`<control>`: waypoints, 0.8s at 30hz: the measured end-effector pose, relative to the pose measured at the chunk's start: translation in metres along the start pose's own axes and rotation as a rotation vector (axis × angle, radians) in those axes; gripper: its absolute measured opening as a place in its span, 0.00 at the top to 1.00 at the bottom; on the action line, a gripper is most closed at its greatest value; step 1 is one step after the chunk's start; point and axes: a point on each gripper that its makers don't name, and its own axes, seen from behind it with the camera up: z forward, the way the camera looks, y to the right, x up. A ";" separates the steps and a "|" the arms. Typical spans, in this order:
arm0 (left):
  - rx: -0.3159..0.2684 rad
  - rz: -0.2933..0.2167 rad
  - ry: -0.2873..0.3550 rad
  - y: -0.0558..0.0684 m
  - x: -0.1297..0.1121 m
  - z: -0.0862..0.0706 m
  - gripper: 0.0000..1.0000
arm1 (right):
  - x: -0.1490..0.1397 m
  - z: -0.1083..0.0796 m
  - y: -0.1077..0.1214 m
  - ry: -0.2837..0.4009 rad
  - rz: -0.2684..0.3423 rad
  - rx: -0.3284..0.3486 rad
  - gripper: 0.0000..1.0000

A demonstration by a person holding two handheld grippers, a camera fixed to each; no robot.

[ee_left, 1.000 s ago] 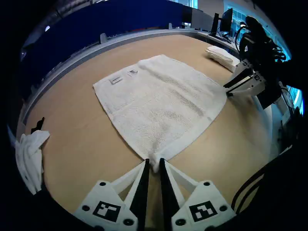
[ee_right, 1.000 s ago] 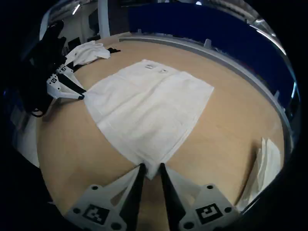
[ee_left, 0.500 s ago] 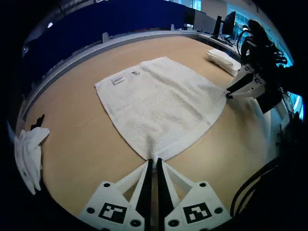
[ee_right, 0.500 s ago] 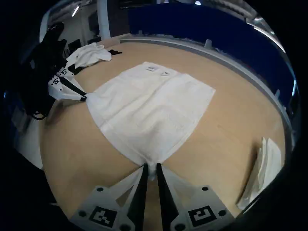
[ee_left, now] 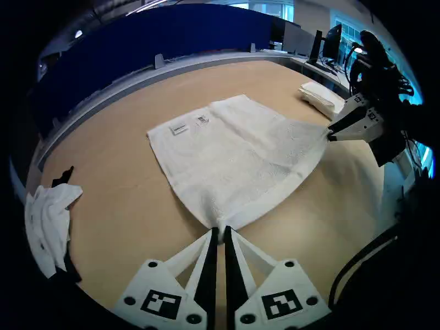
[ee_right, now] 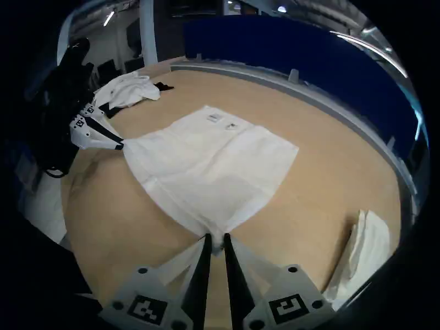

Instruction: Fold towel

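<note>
At the near edge of the desk [ee_left: 121, 181], the left gripper [ee_left: 219, 233] is clamped on one near corner of the towel [ee_left: 236, 154], both fingers pressed on the cloth with almost no gap. The right gripper [ee_right: 216, 238] is clamped likewise on the other near corner. The near hem runs between the two corners. The rest of the towel lies spread toward the middle of the desk, with two small labels [ee_left: 190, 124] by its far edge. Bare desk surrounds the towel on all sides. In the left gripper view, a crumpled white cloth [ee_left: 49, 225] lies at the desk's left edge and a folded white stack [ee_left: 322, 98] near its far right corner. A blue partition [ee_left: 165, 33] bounds the far edge.
</note>
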 end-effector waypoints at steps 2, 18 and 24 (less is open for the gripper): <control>0.003 -0.009 0.004 0.000 0.004 -0.007 0.92 | 0.007 -0.006 0.001 0.008 -0.003 -0.003 0.83; 0.033 -0.050 0.025 0.012 0.029 -0.064 0.92 | 0.042 -0.058 -0.011 0.050 -0.027 0.001 0.83; 0.028 -0.061 0.027 0.018 0.033 -0.082 0.92 | 0.050 -0.074 -0.015 0.064 -0.008 0.008 0.83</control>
